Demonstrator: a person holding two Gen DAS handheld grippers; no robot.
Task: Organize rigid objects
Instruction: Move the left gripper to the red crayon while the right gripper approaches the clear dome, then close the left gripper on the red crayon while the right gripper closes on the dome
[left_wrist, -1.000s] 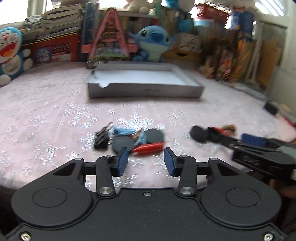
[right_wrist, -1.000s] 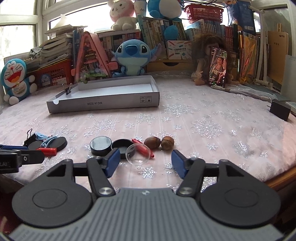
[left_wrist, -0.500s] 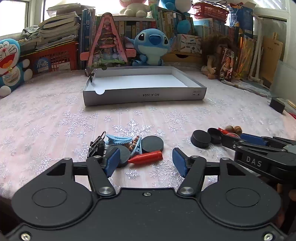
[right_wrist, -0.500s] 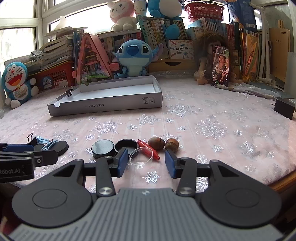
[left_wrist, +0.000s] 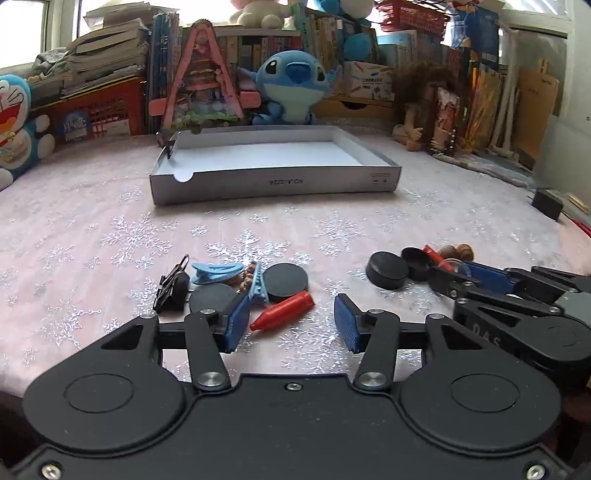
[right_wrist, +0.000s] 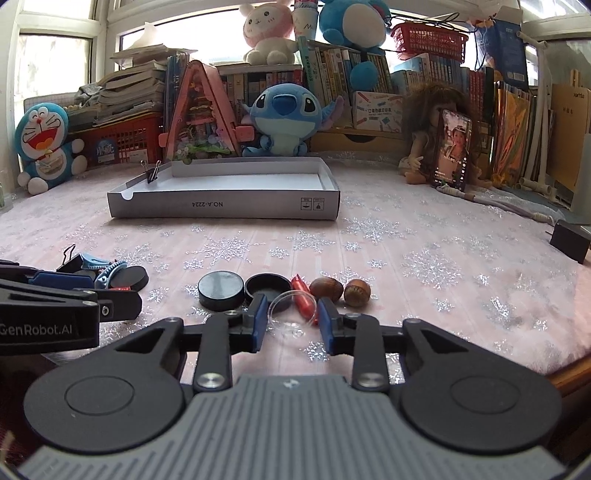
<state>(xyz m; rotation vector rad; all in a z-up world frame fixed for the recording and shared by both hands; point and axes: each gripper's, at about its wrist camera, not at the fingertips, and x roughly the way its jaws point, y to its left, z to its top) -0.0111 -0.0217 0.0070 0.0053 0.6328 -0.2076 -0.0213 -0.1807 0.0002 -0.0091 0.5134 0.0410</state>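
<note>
My left gripper (left_wrist: 288, 323) is open just above the cloth, around a red crayon-like piece (left_wrist: 282, 311). Beyond it lie a black binder clip (left_wrist: 170, 286), blue hair clips (left_wrist: 218, 272) and two black discs (left_wrist: 286, 281). My right gripper (right_wrist: 291, 323) has closed on a clear round plastic lid (right_wrist: 291, 302); both pads touch its rim. Just past it lie a black puck (right_wrist: 221, 290), a black cap (right_wrist: 267, 286), a red piece (right_wrist: 303, 301) and two brown nuts (right_wrist: 341, 291). A white shallow box (right_wrist: 225, 204) stands farther back.
A binder clip (right_wrist: 151, 172) is clipped on the box's left rim. Plush toys, books, a doll and a phone (right_wrist: 452, 149) line the back. A black adapter (right_wrist: 570, 240) sits at the right. The table's front edge (right_wrist: 569, 369) is close on the right.
My right gripper has closed from wide open onto the clear lid. My left gripper has opened wider and moved in so the red piece lies between its fingers.
</note>
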